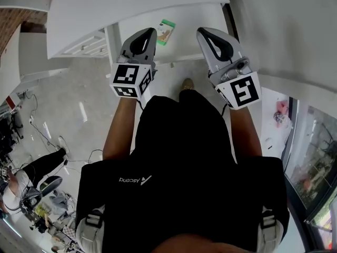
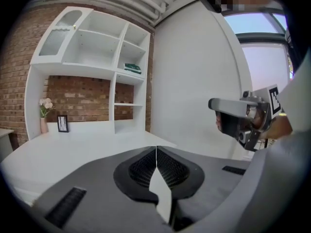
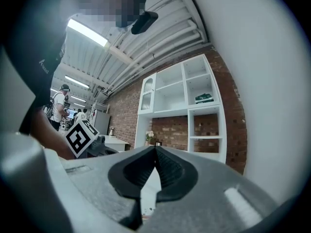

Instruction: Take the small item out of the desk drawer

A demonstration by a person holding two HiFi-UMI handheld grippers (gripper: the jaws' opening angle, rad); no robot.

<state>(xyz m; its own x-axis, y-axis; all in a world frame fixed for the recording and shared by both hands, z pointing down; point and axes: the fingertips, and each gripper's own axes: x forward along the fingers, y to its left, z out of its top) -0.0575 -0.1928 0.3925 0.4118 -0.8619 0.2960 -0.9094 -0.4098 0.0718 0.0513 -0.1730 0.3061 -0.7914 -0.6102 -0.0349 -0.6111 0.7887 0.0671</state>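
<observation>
Head view is showing the left gripper [image 1: 148, 33] and right gripper [image 1: 205, 33] both closed on nothing. The small item [image 1: 166, 31] is lying ungrasped between them on the white desk [image 1: 105, 9], possibly in its drawer, so grasping is probably still pending.

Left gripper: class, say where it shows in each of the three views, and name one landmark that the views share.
Head view: the left gripper is left of centre in the upper half, jaws shut.
Left gripper view: its own shut jaws fill the bottom middle.
Right gripper view: low at the left, beside its marker cube.
Shared landmark: the white shelf unit against brick, in both gripper views; unclear in the head view.
</observation>
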